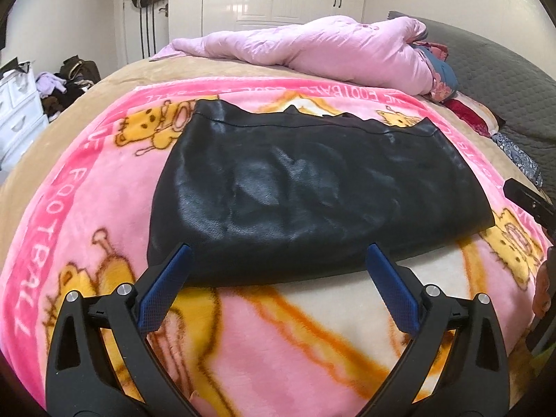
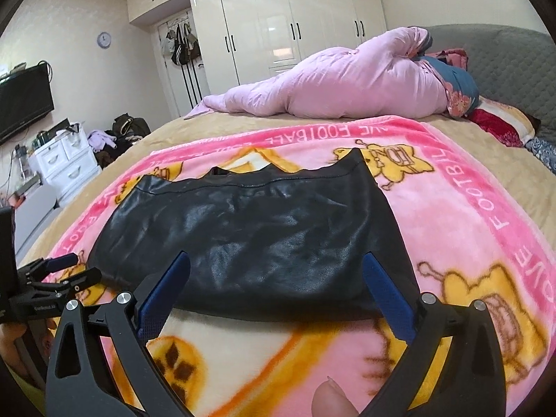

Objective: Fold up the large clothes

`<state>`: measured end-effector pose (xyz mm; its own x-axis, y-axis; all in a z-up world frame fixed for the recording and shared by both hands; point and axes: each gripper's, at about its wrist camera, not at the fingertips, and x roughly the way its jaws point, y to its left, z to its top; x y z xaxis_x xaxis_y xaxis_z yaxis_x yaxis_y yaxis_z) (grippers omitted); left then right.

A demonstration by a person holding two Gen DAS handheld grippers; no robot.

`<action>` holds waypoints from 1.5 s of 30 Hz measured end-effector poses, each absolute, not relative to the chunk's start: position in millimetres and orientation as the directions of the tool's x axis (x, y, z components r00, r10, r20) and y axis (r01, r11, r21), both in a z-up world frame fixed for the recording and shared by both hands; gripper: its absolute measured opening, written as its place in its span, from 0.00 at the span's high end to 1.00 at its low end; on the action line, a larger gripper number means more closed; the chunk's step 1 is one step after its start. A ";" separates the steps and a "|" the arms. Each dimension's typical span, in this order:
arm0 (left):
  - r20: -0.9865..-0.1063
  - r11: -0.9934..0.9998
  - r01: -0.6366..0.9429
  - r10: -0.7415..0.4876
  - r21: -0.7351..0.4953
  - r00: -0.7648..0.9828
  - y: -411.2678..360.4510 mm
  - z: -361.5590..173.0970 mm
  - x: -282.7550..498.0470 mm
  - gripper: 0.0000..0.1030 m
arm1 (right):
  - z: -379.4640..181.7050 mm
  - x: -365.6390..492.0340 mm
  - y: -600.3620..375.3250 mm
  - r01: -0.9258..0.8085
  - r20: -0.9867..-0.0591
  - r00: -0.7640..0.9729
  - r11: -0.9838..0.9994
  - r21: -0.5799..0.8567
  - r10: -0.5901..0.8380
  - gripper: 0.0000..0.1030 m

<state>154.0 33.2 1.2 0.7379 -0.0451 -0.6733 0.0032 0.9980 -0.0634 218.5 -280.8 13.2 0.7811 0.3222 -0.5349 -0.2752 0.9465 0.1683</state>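
Observation:
A black, shiny leather-like garment [image 1: 305, 191] lies folded into a rough rectangle on a pink cartoon blanket [image 1: 87, 208]; it also shows in the right wrist view [image 2: 250, 239]. My left gripper [image 1: 278, 253] is open and empty, its blue-padded fingers just above the garment's near edge toward its left part. My right gripper [image 2: 278, 264] is open and empty, its fingers over the garment's near edge toward its right part. The left gripper also shows at the left edge of the right wrist view [image 2: 59, 271]. The right gripper's body shows at the right edge of the left wrist view [image 1: 528, 201].
A rolled pink quilt [image 2: 347, 87] lies across the far side of the bed, with pillows [image 2: 500, 121] and a grey headboard [image 2: 514, 59] at the right. White wardrobes [image 2: 295, 31] stand behind. A white drawer unit [image 2: 62, 163] and a clothes pile [image 2: 118, 135] stand left.

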 end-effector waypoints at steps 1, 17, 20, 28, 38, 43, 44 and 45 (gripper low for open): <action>-0.673 0.998 -0.001 -0.042 -0.062 0.738 34.6 0.9 153.6 0.09 | 12.9 218.8 -279.7 -0.277 -0.536 0.780 0.947 0.165 0.321 0.04; -0.682 0.995 -0.060 -0.013 -0.084 0.731 64.5 -11.7 150.3 0.09 | 14.2 214.5 -247.0 -0.342 -0.518 0.783 0.934 0.103 0.344 0.04; -0.681 0.993 -0.077 -0.007 -0.093 0.732 71.2 -12.9 150.1 0.09 | 13.6 213.3 -235.2 -0.377 -0.517 0.764 0.917 0.128 0.386 0.04; -0.689 0.981 -0.131 -0.006 -0.146 0.724 89.9 -21.5 156.9 0.09 | 5.9 205.2 -197.8 -0.467 -0.535 0.724 0.880 0.084 0.435 0.04; -0.702 0.955 -0.162 -0.063 -0.249 0.709 108.2 -33.4 171.5 0.09 | -0.9 198.8 -182.1 -0.501 -0.556 0.712 0.865 0.025 0.429 0.05; -0.714 0.935 -0.162 -0.121 -0.314 0.689 115.8 -42.9 186.4 0.09 | -2.5 200.1 -179.0 -0.503 -0.564 0.709 0.864 0.017 0.424 0.05; -0.717 0.928 -0.175 -0.125 -0.329 0.686 119.4 -45.7 189.9 0.09 | -3.0 200.4 -178.8 -0.502 -0.565 0.709 0.865 0.016 0.422 0.05; -0.716 0.922 -0.175 -0.138 -0.345 0.685 122.1 -47.7 193.2 0.09 | -4.1 201.8 -178.3 -0.497 -0.571 0.708 0.867 0.014 0.415 0.05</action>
